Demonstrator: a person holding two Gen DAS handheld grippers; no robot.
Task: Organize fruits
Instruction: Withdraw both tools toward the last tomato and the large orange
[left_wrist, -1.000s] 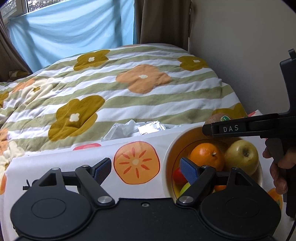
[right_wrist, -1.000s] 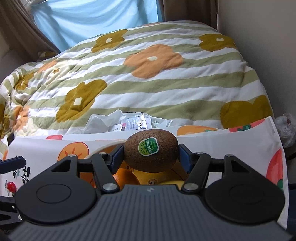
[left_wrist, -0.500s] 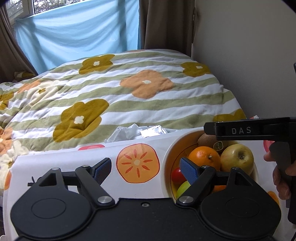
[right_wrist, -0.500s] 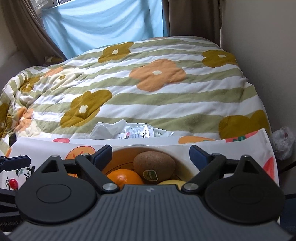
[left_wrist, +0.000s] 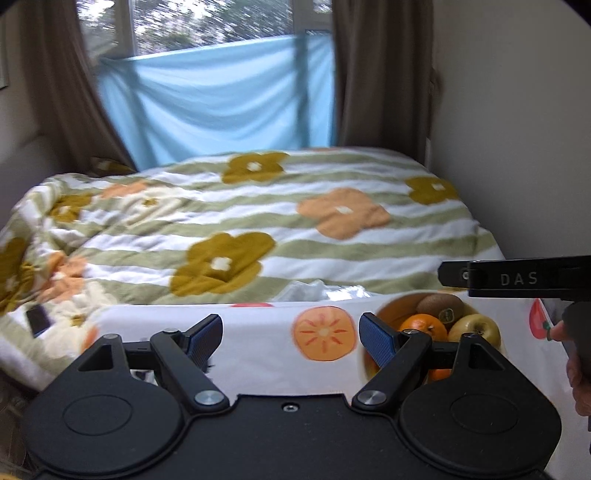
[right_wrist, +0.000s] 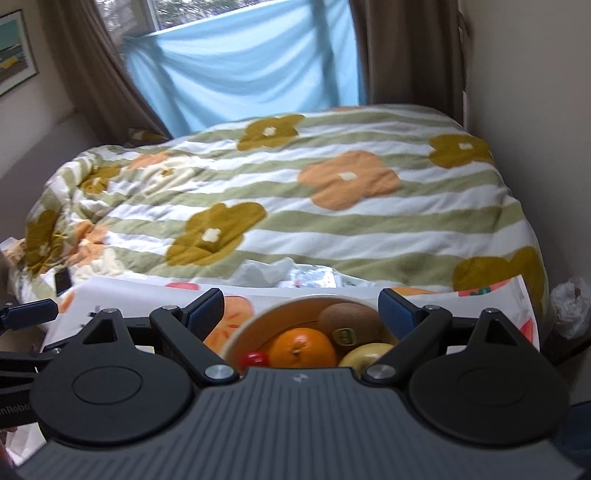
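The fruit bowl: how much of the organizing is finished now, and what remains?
Done: the kiwi, orange, yellow apple and a small red fruit lie in the bowl. In hand: nothing; the right gripper and left gripper are open and empty. Left: no loose fruit shows on the tablecloth, so it looks nearly finished.

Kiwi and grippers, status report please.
Right gripper just opened, empty. Left gripper open, empty. Kiwi in bowl beside orange. Nothing in the way.
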